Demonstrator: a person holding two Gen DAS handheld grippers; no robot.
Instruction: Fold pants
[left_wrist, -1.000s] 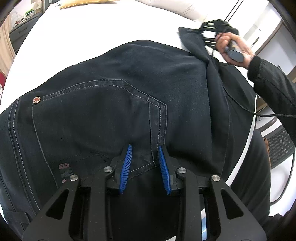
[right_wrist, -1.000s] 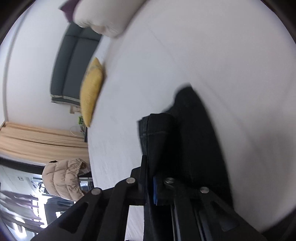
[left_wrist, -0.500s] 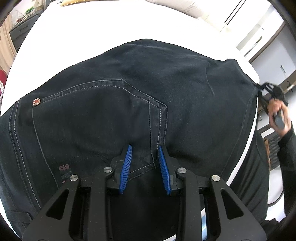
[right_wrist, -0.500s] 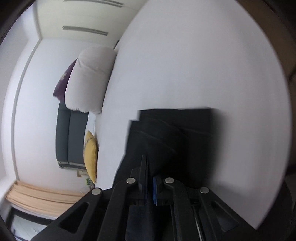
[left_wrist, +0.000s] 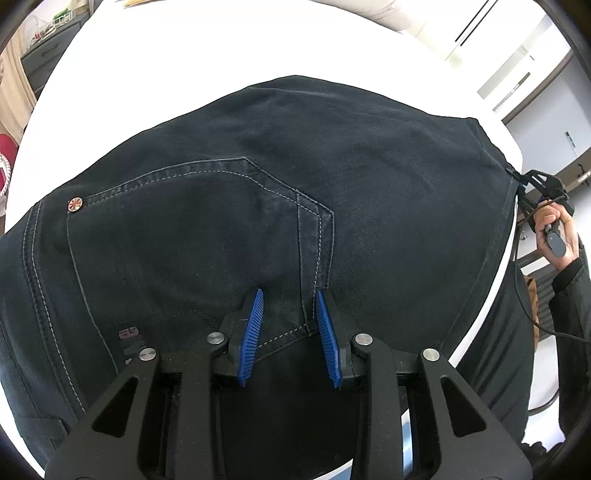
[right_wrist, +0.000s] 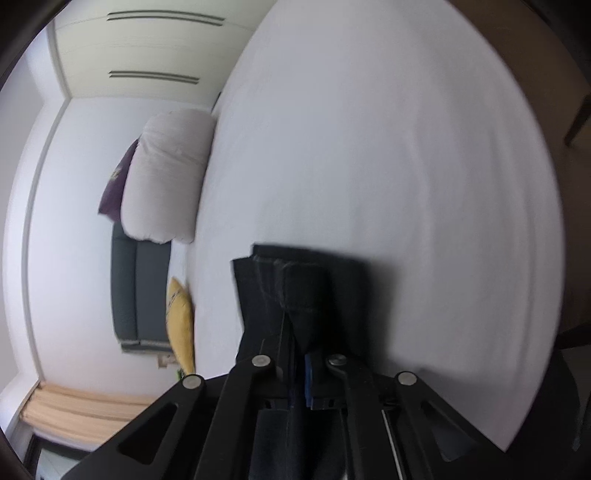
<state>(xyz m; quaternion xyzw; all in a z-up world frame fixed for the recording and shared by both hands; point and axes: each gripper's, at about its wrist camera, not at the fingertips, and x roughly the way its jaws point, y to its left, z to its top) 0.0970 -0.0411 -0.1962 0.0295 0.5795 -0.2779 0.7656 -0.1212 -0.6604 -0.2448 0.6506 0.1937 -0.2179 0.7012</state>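
Dark navy pants (left_wrist: 280, 192) lie spread on a white bed (left_wrist: 177, 74), back pocket up, a small round rivet at the left. My left gripper (left_wrist: 288, 295) is open, its blue pads resting on the cloth either side of the pocket's corner seam. My right gripper (left_wrist: 515, 177) shows at the far right edge of the left wrist view, held by a hand, at the pants' corner. In the right wrist view the right gripper (right_wrist: 295, 350) is shut on a folded edge of the pants (right_wrist: 295, 291), held over the white bed (right_wrist: 388, 166).
A white pillow (right_wrist: 166, 181) and a yellow cushion (right_wrist: 181, 325) lie at the bed's far side, with a grey sofa (right_wrist: 140, 291) behind. White cupboards (left_wrist: 524, 70) stand beyond the bed. The person's dark sleeve (left_wrist: 569, 295) is at the right.
The right gripper has carried the pants' edge from the upper middle out to the far right, spreading the cloth flat. The left gripper has stayed in place, open.
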